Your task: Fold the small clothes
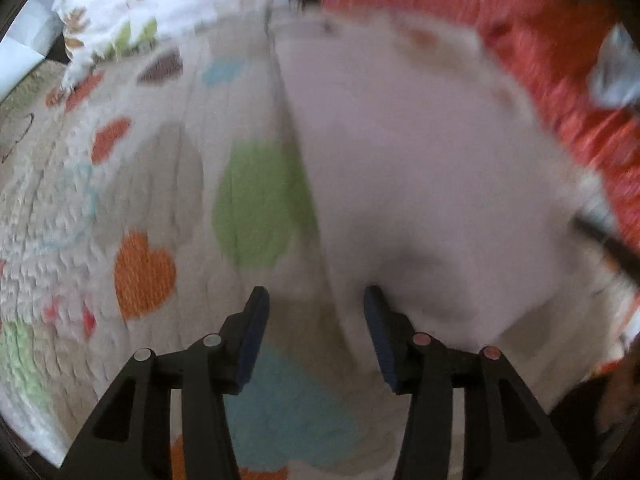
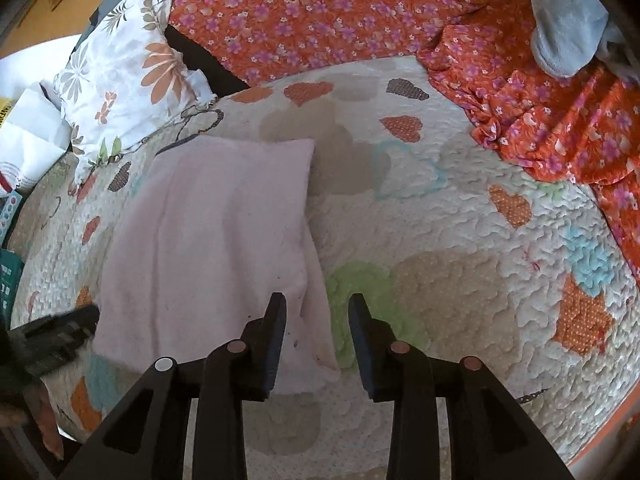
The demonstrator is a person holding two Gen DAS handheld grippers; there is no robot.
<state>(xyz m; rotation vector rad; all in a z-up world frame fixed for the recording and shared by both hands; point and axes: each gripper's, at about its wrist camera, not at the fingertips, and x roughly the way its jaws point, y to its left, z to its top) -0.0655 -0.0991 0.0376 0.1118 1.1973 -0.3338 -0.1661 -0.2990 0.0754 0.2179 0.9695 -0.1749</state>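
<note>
Pink cloth (image 2: 224, 232) lay folded and flat on the quilt (image 2: 460, 240) with the colored hearts. Right gripper (image 2: 318, 300) hung over the cloth's near corner, its fingers spread apart and holding nothing. Left gripper (image 1: 316, 292) was also spread, empty, at the cloth's (image 1: 420, 168) edge, though that view was blurry. Orange flowered fabric (image 2: 320, 12) and a white flowered pillow (image 2: 124, 72) lay at the far side.

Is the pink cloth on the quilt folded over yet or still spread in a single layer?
Folded. In the right wrist view the pink cloth lies on the quilt as a compact rectangle, with an upper layer's edge over a lower layer along its right side.
</note>
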